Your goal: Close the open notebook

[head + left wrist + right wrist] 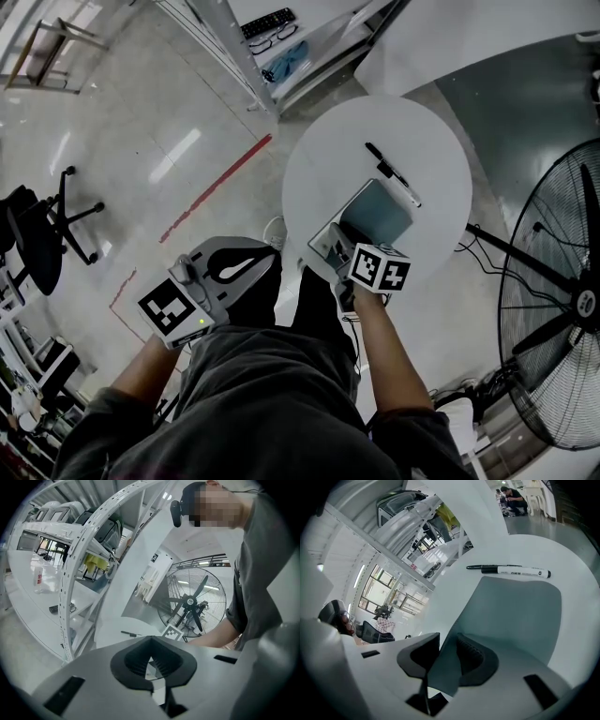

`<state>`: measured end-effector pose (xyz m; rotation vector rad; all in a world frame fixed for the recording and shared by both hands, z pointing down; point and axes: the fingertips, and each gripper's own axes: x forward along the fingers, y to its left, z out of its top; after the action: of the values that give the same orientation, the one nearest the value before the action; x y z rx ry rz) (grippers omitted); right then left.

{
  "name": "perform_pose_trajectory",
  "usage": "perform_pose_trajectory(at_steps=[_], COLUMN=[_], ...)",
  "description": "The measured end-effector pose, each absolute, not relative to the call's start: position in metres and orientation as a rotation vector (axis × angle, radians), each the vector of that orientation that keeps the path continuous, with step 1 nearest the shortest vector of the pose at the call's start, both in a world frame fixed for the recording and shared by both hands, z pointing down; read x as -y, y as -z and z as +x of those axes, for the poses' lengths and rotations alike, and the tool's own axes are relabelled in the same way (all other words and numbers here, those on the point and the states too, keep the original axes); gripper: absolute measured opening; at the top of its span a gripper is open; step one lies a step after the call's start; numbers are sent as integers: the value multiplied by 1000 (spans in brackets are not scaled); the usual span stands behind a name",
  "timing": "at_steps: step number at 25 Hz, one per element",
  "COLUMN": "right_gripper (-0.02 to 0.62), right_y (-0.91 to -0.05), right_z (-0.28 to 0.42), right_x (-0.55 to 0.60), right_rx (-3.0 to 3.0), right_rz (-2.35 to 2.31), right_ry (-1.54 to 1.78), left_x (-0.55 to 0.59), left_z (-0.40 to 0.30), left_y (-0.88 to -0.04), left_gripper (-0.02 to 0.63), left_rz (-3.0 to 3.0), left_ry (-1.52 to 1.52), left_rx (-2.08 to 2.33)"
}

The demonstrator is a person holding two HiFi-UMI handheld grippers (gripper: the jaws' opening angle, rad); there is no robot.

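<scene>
**Head view.** Round white tabletop (314, 159). The notebook (380, 208) lies at its near edge, grey-teal cover up, with a pale strip of page showing along the near-left side. A pen (394, 175) lies beyond it, toward the middle of the tabletop and apart from the notebook. The right gripper (339, 248) reaches over the near edge onto the notebook's near corner. That corner is the handiest place to take hold of a cover. Its marker cube (380, 267) shows black-and-white squares and no words. The left gripper (253, 262) is held back off the tabletop, above the floor. I judge it parked, since one hand is enough for this job. A standing fan (553, 309) is to the right of the table.

**Left gripper view.** Left gripper (150, 641): tips together, nothing between them. The tabletop (110, 620) and fan (190, 603) are ahead. The notebook cannot be made out here.

**Right gripper view.** Right gripper (445, 641): jaws apart, the cover's near corner standing between them. The pads do not look to be pinching it. The notebook (520, 616) spreads its cover flat toward the pen. The corner in the jaws may be raised a little, though I cannot be sure. I judge the notebook closed or all but closed. What is left is to draw clear without dragging that corner.

The pen (511, 570) has a line of print on its barrel, too small to read. The cover shows no title or brand.
</scene>
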<state>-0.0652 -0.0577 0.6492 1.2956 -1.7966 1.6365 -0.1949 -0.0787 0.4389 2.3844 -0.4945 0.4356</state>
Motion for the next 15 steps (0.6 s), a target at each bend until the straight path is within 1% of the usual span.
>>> perform_pose_trajectory(at_steps=[3,12,15], right_gripper=[154,154,140], right_y=[-649,-635,-621], right_z=[-69,-76,-75], right_x=[58,57,56], right_rx=[1813,1871,1900], right_rz=[1277,1263,1269], right_ry=[-1646,-1642,-1631], left_x=[78,72,70], left_z=[-195,-189,-186], left_y=[-436,-418,-409], left_gripper=[12,12,12], left_rz=[2390,2427,2450], left_ry=[-436,-437,-431], left_rx=[494,497,496])
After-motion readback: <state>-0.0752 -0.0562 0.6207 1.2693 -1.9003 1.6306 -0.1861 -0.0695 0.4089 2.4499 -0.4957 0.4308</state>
